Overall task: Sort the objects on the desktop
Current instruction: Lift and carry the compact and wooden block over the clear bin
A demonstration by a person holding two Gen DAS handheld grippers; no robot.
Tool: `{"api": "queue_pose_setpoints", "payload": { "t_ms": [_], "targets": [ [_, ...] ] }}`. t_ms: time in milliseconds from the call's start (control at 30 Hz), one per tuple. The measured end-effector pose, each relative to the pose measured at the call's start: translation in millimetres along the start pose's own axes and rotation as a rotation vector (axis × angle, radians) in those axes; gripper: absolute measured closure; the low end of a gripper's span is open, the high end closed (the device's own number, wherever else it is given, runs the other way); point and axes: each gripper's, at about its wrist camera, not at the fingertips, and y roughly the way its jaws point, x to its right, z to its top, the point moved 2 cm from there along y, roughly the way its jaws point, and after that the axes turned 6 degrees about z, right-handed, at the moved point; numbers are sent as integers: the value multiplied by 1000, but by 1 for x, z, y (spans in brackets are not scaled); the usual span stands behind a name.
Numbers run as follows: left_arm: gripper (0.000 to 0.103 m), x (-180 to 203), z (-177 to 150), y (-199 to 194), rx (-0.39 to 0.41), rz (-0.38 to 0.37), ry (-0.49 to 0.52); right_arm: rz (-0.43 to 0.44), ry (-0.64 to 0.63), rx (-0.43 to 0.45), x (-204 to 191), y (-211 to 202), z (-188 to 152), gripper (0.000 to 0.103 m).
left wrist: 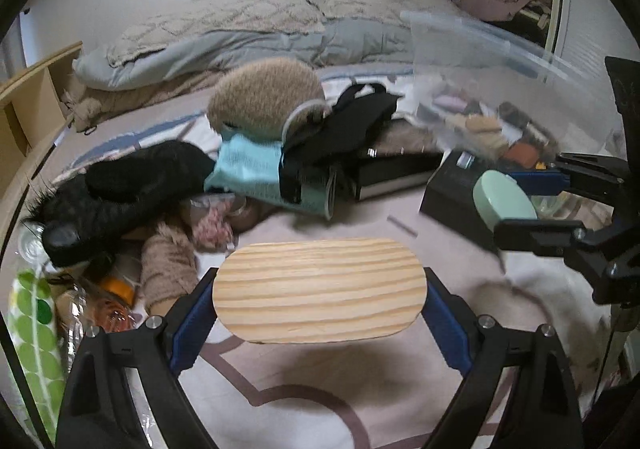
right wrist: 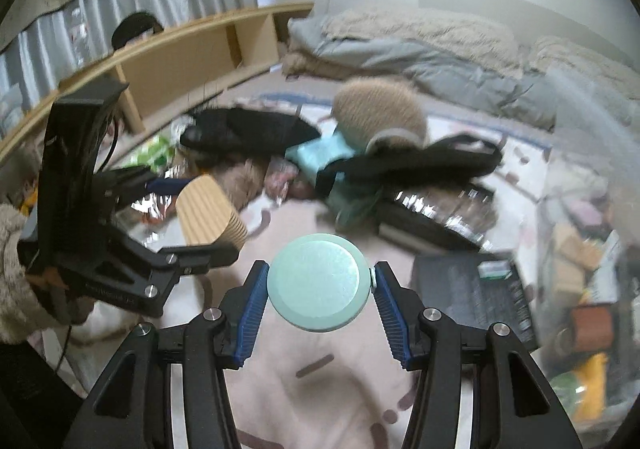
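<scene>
Behind both grippers, a bed (left wrist: 248,29) w/ grey duvet is seen, then a clear plastic bin (left wrist: 480,89) at right, cluttered rug (left wrist: 304,401) below. Oval wooden board (left wrist: 318,289) is clamped between left gripper (left wrist: 318,309) pads, held above the rug. Round mint-green case (right wrist: 318,281) is pinched in right gripper (right wrist: 318,301), also off the rug.

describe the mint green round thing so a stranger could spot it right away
Start at the right gripper above the pale rug. Between its blue fingers sits the mint green disc, the only smooth, round, pastel item; the left gripper's wooden oval board is striped tan.
</scene>
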Motion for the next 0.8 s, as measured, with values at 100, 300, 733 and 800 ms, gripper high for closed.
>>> {"api": "queue_pose_setpoints", "payload": {
  "t_ms": [100,300,733,800],
  "targets": [
    [9,-1,12,-16,22,-2,-26,-30,-7,37,0,-14,15,50],
    [9,-1,38,-47,88,32,-36,-86,46,109,9,-50,47,50],
    [9,32,83,-85,197,20,-26,-336,243,164,81,-131,97,50],
    [9,40,92,-89,213,14,-23,-370,275,144,92,-134,97,50]
  ]
}}
